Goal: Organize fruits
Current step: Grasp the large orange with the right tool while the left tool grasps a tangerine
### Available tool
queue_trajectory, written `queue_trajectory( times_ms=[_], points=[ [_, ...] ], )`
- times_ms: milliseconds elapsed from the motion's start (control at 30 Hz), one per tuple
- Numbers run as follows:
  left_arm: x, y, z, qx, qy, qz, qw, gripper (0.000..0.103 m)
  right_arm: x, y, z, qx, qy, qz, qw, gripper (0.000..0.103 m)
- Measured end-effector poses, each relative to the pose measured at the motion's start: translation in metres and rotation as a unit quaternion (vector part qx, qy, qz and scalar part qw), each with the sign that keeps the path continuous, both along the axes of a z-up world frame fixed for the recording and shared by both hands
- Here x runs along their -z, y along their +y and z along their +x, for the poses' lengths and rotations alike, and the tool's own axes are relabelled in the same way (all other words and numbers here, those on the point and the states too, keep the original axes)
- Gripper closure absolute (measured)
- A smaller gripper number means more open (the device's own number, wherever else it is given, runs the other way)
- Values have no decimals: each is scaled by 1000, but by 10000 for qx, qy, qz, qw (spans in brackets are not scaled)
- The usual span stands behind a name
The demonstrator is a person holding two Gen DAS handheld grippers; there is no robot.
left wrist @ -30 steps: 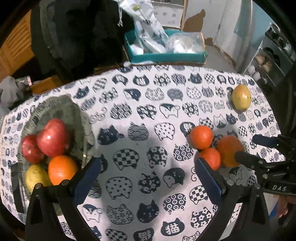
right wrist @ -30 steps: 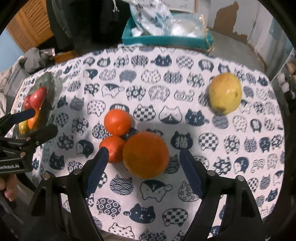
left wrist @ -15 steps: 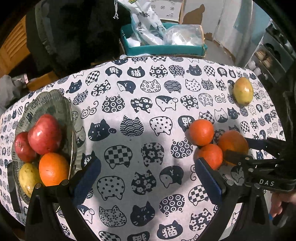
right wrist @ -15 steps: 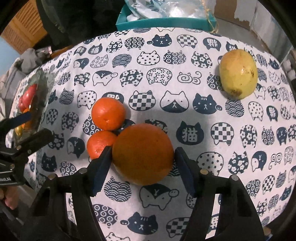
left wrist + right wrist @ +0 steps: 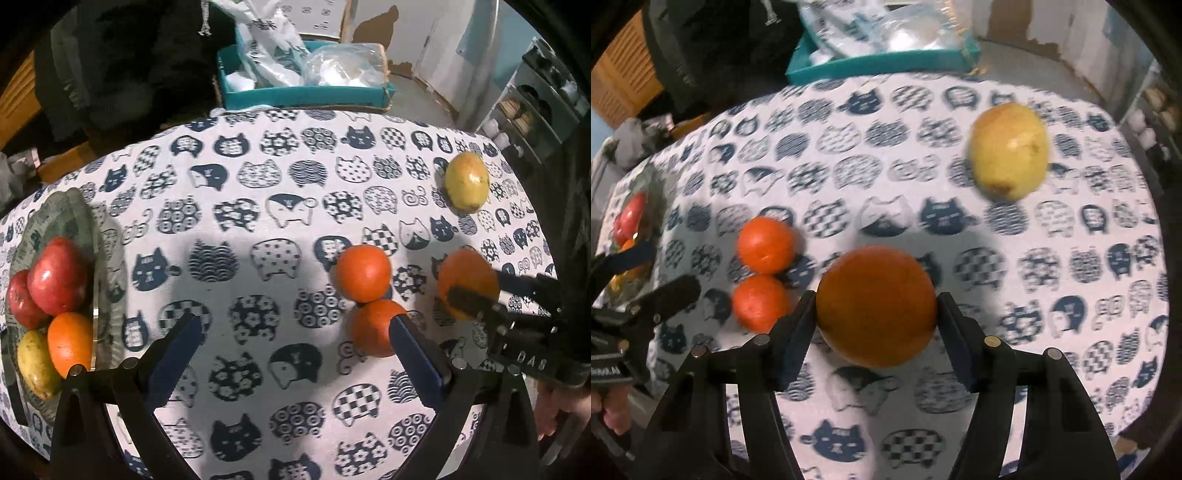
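My right gripper (image 5: pixel 875 314) is shut on a large orange (image 5: pixel 876 306) and holds it just above the cat-print cloth; the orange shows in the left wrist view (image 5: pixel 467 280) too. Two small oranges (image 5: pixel 764 243) (image 5: pixel 759 302) lie touching each other to its left. A yellow-green pear-like fruit (image 5: pixel 1010 149) lies at the far right. My left gripper (image 5: pixel 295 350) is open and empty over the cloth. A glass plate (image 5: pixel 74 218) at the left holds two red apples (image 5: pixel 57 275), an orange (image 5: pixel 70 341) and a yellow fruit (image 5: pixel 35 363).
A teal box (image 5: pixel 303 94) with plastic bags stands beyond the table's far edge. Dark clothing hangs at the back left. A shelf unit (image 5: pixel 543 107) stands at the right. The table edge runs close below both grippers.
My right gripper has closed on the large orange and lifted it slightly away from the two small oranges. My left gripper stayed open and drifted a little.
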State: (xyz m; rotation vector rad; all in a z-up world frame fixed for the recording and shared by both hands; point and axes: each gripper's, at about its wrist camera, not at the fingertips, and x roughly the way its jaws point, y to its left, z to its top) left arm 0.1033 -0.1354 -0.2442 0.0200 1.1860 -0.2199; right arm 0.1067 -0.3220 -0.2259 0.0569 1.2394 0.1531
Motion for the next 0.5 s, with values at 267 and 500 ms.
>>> queue_trajectory(
  times_ms=[267, 500],
  points=[
    [9, -32, 2, 327, 74, 71, 9994, 1, -4, -30, 1, 349, -182, -226, 9990, 38],
    [27, -51, 3, 495, 361, 45, 9981, 1, -4, -43, -1, 514, -194, -145, 9984, 38]
  ],
)
